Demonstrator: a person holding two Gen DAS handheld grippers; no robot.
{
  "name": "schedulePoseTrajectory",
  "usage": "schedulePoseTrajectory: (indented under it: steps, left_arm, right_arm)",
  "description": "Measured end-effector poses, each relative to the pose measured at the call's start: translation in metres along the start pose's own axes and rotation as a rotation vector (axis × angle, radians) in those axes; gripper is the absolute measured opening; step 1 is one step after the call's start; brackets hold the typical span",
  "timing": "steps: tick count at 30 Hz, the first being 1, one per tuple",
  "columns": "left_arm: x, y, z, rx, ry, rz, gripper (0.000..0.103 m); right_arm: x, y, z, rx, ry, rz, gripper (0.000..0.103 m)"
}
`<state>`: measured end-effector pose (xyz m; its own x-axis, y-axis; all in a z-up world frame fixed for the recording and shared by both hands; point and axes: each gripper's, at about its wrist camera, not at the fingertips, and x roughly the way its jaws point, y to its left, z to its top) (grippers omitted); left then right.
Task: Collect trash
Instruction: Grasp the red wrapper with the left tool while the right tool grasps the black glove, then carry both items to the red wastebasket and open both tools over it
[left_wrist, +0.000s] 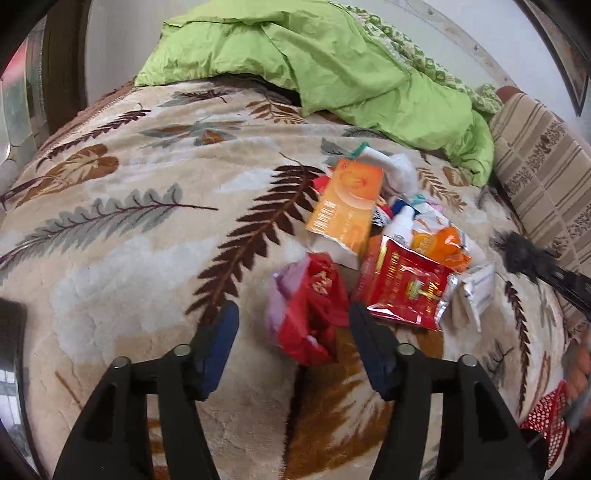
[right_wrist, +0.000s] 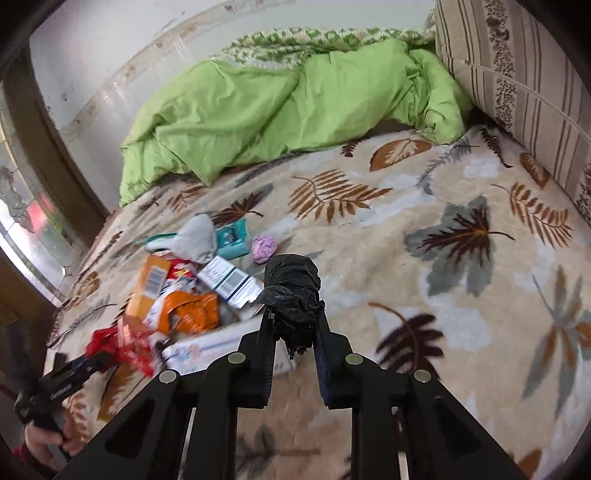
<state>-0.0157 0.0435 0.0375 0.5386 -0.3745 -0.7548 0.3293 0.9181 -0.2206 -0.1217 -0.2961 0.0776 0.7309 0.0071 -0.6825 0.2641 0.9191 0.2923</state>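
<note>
Right now the left gripper (left_wrist: 293, 321) hangs over the bed blanket (left_wrist: 122, 229), jaws wide apart, with a crumpled red bag (left_wrist: 314, 310) sitting between the two fingers; whether either finger touches it, cannot tell. Blue pads line the inner faces of the fingers (left_wrist: 221, 332).

Right gripper (right_wrist: 293, 314) has its jaws narrowed onto a rolled black trash bag (right_wrist: 291, 291), which stands up between the fingers and sticks out past the tips.

Trash pile lies on the blanket near the left edge of the bed in the right wrist view: orange box (left_wrist: 345, 206), red foil packet (left_wrist: 406, 291), torn orange wrapper (right_wrist: 192, 310), white spray bottle (left_wrist: 400, 221), white-and-blue striped box (right_wrist: 231, 282), teal packet (right_wrist: 232, 242), grey sock (right_wrist: 195, 238), and a small purple ball (right_wrist: 264, 248) just beside the teal packet. Items in the pile overlap and touch each other.

Green quilt (right_wrist: 266, 110) is bunched at the far side of the bed against the wall; a striped cushion (right_wrist: 517, 81) stands at the right.
</note>
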Motion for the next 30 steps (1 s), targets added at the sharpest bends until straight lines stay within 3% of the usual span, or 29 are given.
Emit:
schedulePoseTrajectory:
  steps: [5,6,7,14,17,20,23,25,30]
  left_arm:
    - [0.019,-0.002,0.006,0.010,0.021,-0.013,0.062]
    - [0.024,-0.003,0.007,0.018,0.030,-0.018,0.053]
    - [0.025,-0.004,0.007,0.025,0.032,-0.008,0.035]
    - [-0.008,-0.002,-0.004,0.004,-0.011,-0.015,0.033]
    - [-0.038,-0.006,-0.015,0.023,-0.042,-0.027,0.033]
    - [-0.069,-0.032,-0.026,0.101,-0.066,-0.087,0.033]
    - [-0.095,-0.084,-0.035,0.236,-0.066,-0.203,0.033]
    - [-0.105,-0.130,-0.041,0.303,-0.017,-0.347,0.033]
    - [-0.111,-0.245,-0.068,0.466,0.112,-0.600,0.033]
  right_arm:
    - [-0.036,-0.001,-0.017,0.031,-0.028,0.033,0.020]
    - [-0.043,-0.002,-0.021,0.038,-0.029,0.038,0.020]
    - [-0.049,-0.003,-0.024,0.041,-0.028,0.039,0.020]
    - [-0.100,-0.023,-0.044,0.082,-0.027,0.009,0.020]
    - [-0.120,-0.033,-0.054,0.105,-0.023,-0.011,0.020]
    - [-0.144,-0.047,-0.070,0.127,-0.021,-0.040,0.020]
    - [-0.171,-0.067,-0.089,0.167,-0.028,-0.073,0.020]
    - [-0.193,-0.084,-0.104,0.206,-0.038,-0.102,0.020]
    - [-0.239,-0.119,-0.131,0.268,-0.079,-0.174,0.020]
